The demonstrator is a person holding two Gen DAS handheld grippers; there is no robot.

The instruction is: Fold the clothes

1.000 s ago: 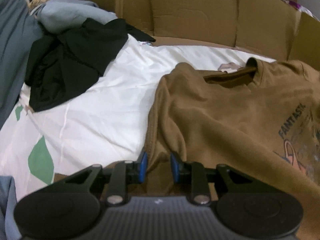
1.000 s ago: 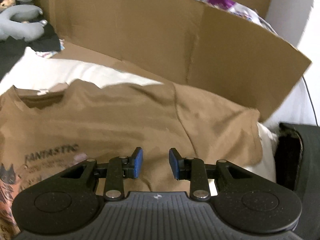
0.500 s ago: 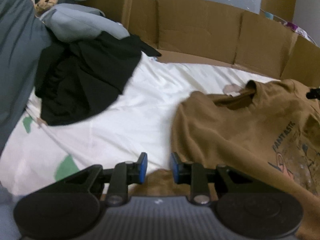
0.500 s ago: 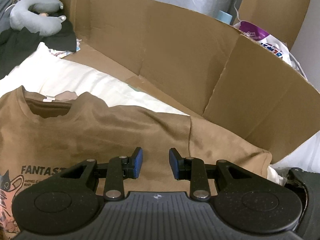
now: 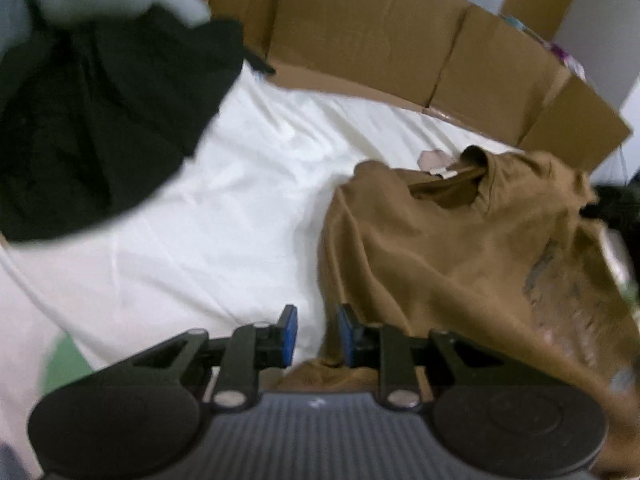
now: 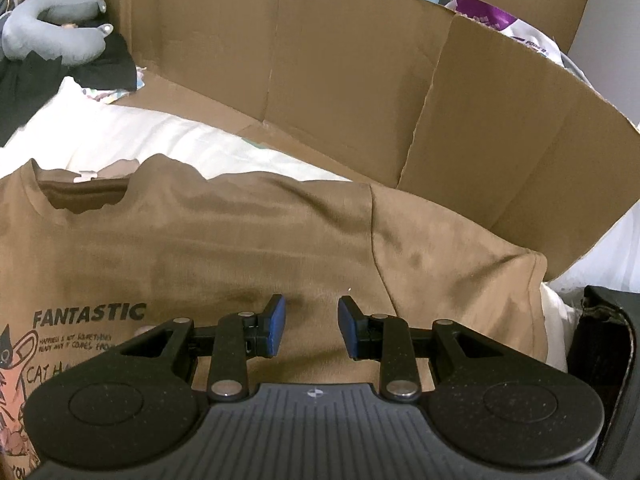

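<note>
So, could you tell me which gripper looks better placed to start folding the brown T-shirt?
Probably the left gripper: its closing jaws straddle the brown T-shirt's side edge on the white sheet. The right gripper hovers open over flat fabric.

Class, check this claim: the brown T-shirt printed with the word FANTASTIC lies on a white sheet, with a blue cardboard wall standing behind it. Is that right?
Not quite. The cardboard wall is brown, not blue, as the right wrist view shows. The rest stands: the brown T-shirt printed FANTASTIC lies on the white sheet.
</note>
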